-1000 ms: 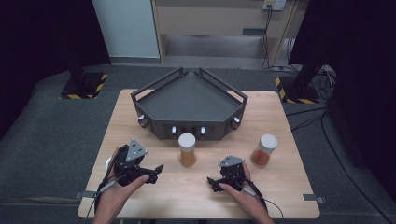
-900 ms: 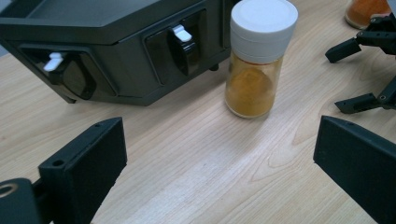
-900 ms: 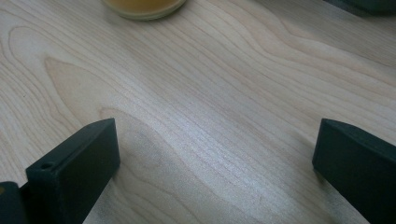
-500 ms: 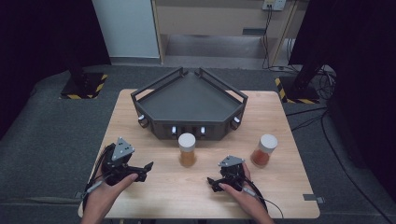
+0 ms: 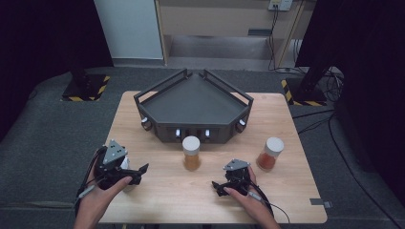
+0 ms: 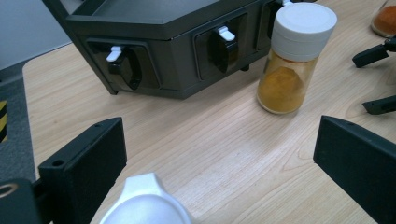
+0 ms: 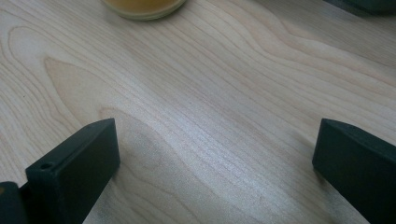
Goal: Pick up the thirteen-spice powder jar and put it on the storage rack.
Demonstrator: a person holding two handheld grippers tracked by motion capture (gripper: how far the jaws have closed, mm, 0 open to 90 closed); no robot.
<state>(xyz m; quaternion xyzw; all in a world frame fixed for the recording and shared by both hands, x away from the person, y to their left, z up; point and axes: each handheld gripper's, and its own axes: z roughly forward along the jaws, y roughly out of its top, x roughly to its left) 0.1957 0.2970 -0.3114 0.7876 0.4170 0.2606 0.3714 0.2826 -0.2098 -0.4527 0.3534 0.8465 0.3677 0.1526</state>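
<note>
Landmark: the dark hexagonal tray [image 5: 193,102] sits at the far middle of your pale wood-grain bench [image 5: 167,191]; matte black, railed rim, small white-tipped latches [image 6: 223,33] along its front face.

Yellow jar [image 5: 191,152]: just in front of the tray's front face, standing upright; clear round body, smooth white cap, yellow-orange powder filling the lower part. You see it again in the left gripper view [image 6: 292,56], close to the tray's right front corner.

Red jar [image 5: 270,153]: in front of the tray's right corner and off to the right, well apart from the yellow jar; same shape and cap, reddish-orange powder.

Writing: neither jar shows a label, and you can read no text on the tray.

Left gripper [image 5: 136,172]: in your hand near the bench's left front edge, well in front of the tray's left corner; jaws spread wide, nothing between them but bare wood. A rounded silver knob [image 6: 142,205] shows low in its own view.

Right gripper [image 5: 218,187]: in front of the tray's right half, nearer you than the yellow jar and just right of it; jaws wide apart over bare bench, holding nothing. The jar's base [image 7: 142,7] sits at the top edge of its own view.
</note>
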